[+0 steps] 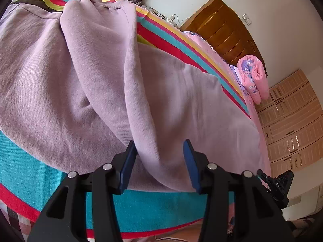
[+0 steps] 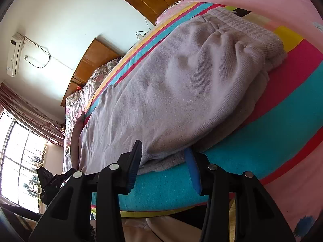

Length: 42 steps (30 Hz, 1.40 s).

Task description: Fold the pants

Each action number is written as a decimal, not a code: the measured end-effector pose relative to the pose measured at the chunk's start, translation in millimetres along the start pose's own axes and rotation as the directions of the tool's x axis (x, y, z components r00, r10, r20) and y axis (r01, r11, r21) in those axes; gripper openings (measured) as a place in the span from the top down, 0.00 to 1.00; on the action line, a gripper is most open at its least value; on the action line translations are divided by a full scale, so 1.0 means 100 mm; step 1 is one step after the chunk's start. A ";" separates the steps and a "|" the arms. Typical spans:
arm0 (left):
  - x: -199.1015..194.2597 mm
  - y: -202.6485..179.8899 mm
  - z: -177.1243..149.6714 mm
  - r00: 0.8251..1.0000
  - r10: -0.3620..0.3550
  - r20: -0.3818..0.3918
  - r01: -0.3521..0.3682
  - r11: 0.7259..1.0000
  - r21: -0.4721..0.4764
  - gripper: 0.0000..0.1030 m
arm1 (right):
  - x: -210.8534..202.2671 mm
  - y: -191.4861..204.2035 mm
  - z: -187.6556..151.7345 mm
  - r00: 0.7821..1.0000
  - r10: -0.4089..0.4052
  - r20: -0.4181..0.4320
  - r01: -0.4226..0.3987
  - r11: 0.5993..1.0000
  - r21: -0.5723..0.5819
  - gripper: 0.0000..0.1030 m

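Pants halved lengthwise on bed; crosswise folds left. Left tongs, right tongs part-open, gripping nothing.

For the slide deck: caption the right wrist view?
Open right claw at the edge of lilac pants on a striped blanket.

Only "DAS" reads, on the right gripper body.

a home bedroom; a bed under a striped blanket and pink floral bedding fills both views; a wooden headboard stands against a white wall; a wall air conditioner, a curtained, barred window and pale louvred wardrobe doors complete it
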<state>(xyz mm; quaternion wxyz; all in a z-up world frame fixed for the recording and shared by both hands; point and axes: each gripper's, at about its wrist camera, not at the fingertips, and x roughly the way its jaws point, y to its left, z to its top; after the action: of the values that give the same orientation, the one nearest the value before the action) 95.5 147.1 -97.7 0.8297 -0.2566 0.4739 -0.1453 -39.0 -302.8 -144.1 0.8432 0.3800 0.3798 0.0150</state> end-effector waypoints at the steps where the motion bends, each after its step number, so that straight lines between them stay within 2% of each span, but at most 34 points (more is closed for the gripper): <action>1: 0.00 0.00 0.00 1.000 0.022 0.007 -0.022 1.000 0.013 0.71 | 0.02 0.02 0.00 1.000 -0.006 0.000 0.006 1.000 -0.009 0.71; 2: -0.01 -0.01 0.00 0.999 0.046 0.013 -0.047 0.999 0.026 0.80 | 0.03 0.03 0.00 1.000 -0.012 -0.006 0.011 1.000 -0.010 0.81; 4: -0.06 0.01 0.02 0.999 0.040 0.029 -0.040 0.999 0.016 0.90 | -0.01 0.05 -0.01 1.000 -0.027 0.008 0.027 1.000 -0.012 0.89; 8: -0.11 0.00 0.01 0.997 0.063 0.036 -0.064 0.997 0.036 0.90 | -0.12 0.20 0.00 0.998 -0.043 0.052 0.046 0.997 -0.056 0.90; 11: 0.00 0.06 -0.02 0.997 0.080 0.010 -0.081 0.997 0.021 0.90 | 0.03 0.03 -0.06 0.996 -0.089 -0.010 0.089 0.996 -0.017 0.93; 12: 0.00 0.07 -0.02 0.997 0.075 0.014 -0.075 0.997 0.019 0.90 | 0.04 -0.01 -0.06 0.998 -0.068 0.003 0.068 0.998 -0.012 0.93; 13: 0.00 0.06 -0.02 0.996 0.084 0.014 -0.084 0.996 0.027 0.88 | 0.04 -0.01 -0.06 0.998 -0.066 -0.001 0.066 0.998 -0.014 0.92; 15: -0.04 0.02 -0.02 0.994 0.106 0.022 -0.107 0.993 0.045 0.82 | -0.01 0.03 -0.02 0.997 -0.077 -0.016 0.076 0.996 -0.039 0.83; 17: -0.20 -0.04 0.01 0.983 0.158 0.090 -0.163 0.986 0.046 0.49 | -0.17 0.11 0.04 0.989 -0.148 0.009 0.149 0.986 -0.079 0.58; 19: -0.46 -0.18 0.06 0.947 0.221 0.231 -0.242 0.968 0.068 0.32 | -0.42 0.19 0.12 0.969 -0.219 0.114 0.232 0.965 -0.121 0.41; 20: -0.57 -0.28 0.10 0.929 0.231 0.290 -0.264 0.961 0.081 0.28 | -0.52 0.25 0.18 0.956 -0.241 0.168 0.266 0.953 -0.144 0.41; 21: -0.63 -0.43 0.17 0.922 0.208 0.326 -0.256 0.960 0.113 0.27 | -0.59 0.31 0.25 0.945 -0.249 0.210 0.287 0.943 -0.170 0.41; 22: -0.63 -0.59 0.25 0.928 0.165 0.333 -0.228 0.961 0.158 0.26 | -0.60 0.39 0.31 0.938 -0.248 0.244 0.300 0.931 -0.207 0.41; 24: -0.42 -1.01 0.46 0.965 0.055 0.258 -0.129 0.950 0.283 0.21 | -0.48 0.54 0.44 0.923 -0.273 0.270 0.347 0.896 -0.279 0.40; 25: -0.23 -1.26 0.55 0.981 0.006 0.192 -0.073 0.936 0.345 0.20 | -0.37 0.60 0.51 0.916 -0.294 0.275 0.374 0.873 -0.312 0.40; 26: -0.01 -1.50 0.62 0.991 -0.050 0.128 -0.004 0.919 0.393 0.20 | -0.25 0.66 0.57 0.911 -0.305 0.277 0.392 0.850 -0.353 0.39; 28: 0.48 -1.95 0.69 0.991 -0.136 0.002 0.119 0.876 0.466 0.20 | 0.01 0.77 0.64 0.903 -0.337 0.268 0.425 0.800 -0.425 0.38; 29: 0.77 -2.15 0.70 0.989 -0.137 -0.056 0.146 0.855 0.497 0.20 | 0.12 0.81 0.67 0.898 -0.353 0.263 0.438 0.779 -0.449 0.37; 31: 1.29 -2.44 0.68 0.984 -0.119 -0.135 0.174 0.828 0.533 0.20 | 0.25 0.77 0.72 0.898 -0.364 0.247 0.439 0.762 -0.475 0.37; 32: 1.52 -2.54 0.66 0.981 -0.103 -0.166 0.178 0.818 0.547 0.20 | 0.31 0.77 0.69 0.898 -0.374 0.233 0.441 0.756 -0.484 0.35; 34: 1.90 -2.64 0.59 0.988 -0.027 -0.150 0.111 0.799 0.591 0.20 | 0.40 0.72 0.66 0.877 -0.420 0.234 0.478 0.714 -0.511 0.32; 37: 2.30 -2.59 0.51 0.989 0.077 -0.127 0.021 0.774 0.633 0.20 | 0.51 0.53 0.58 0.851 -0.486 0.198 0.505 0.656 -0.561 0.29; 38: 2.32 -2.57 0.46 0.994 0.074 -0.074 -0.006 0.746 0.666 0.20 | 0.53 0.44 0.53 0.851 -0.494 0.178 0.496 0.645 -0.582 0.30; 39: 2.37 -2.59 0.42 0.994 0.100 -0.052 -0.036 0.718 0.695 0.20 | 0.50 0.37 0.47 0.865 -0.472 0.170 0.469 0.639 -0.610 0.30; 40: 2.39 -2.61 0.44 0.993 0.111 -0.041 -0.050 0.708 0.704 0.19 | 0.44 0.30 0.42 0.877 -0.451 0.165 0.449 0.649 -0.614 0.30; 42: 2.46 -2.63 0.45 0.990 0.139 -0.026 -0.079 0.699 0.710 0.17 | 0.35 0.17 0.45 0.905 -0.414 0.099 0.393 0.723 -0.569 0.30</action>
<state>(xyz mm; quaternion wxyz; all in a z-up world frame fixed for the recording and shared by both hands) 259.9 -176.1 -105.7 0.8527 0.1152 0.4282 -0.2763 19.1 -308.1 -136.0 0.8940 0.0149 0.4453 -0.0478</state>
